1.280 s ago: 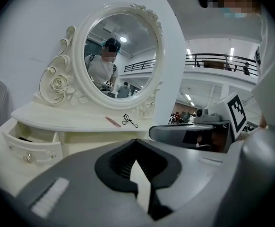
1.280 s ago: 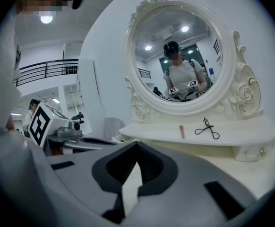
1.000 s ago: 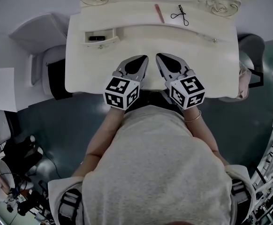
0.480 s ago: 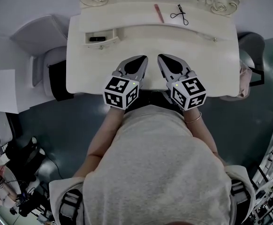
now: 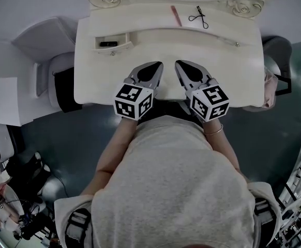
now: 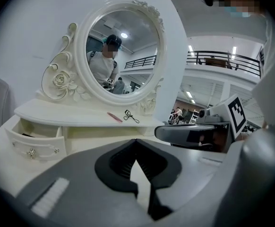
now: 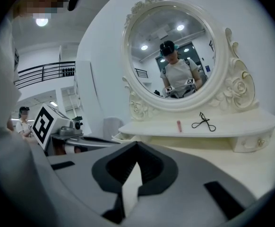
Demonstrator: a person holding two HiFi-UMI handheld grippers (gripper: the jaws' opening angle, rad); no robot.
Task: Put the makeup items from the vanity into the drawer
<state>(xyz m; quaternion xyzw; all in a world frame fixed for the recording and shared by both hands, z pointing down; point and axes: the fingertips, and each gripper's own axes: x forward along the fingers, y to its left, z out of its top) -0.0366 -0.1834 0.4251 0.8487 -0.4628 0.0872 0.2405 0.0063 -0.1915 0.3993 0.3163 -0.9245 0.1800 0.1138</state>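
A pink makeup stick (image 5: pixel 176 15) and a black eyelash curler (image 5: pixel 198 16) lie on the white vanity's upper shelf (image 5: pixel 140 14), below the mirror. At the vanity's left, a small drawer (image 5: pixel 110 42) stands pulled out with a dark item (image 5: pixel 107 44) inside. My left gripper (image 5: pixel 160 64) and right gripper (image 5: pixel 177 64) hover side by side over the vanity's front middle, both shut and empty, well short of the shelf. The left gripper view shows the stick (image 6: pixel 114 117), the curler (image 6: pixel 131 116) and the open drawer (image 6: pixel 36 143) beyond its closed jaws.
The round mirror (image 7: pixel 173 56) in its ornate frame rises behind the shelf. A closed small drawer (image 7: pixel 248 143) sits at the vanity's right end. A white seat (image 5: pixel 47 76) stands left of the vanity and a chair (image 5: pixel 277 56) to its right.
The right gripper has drifted slightly to the right. The left gripper and the items on the shelf have stayed put.
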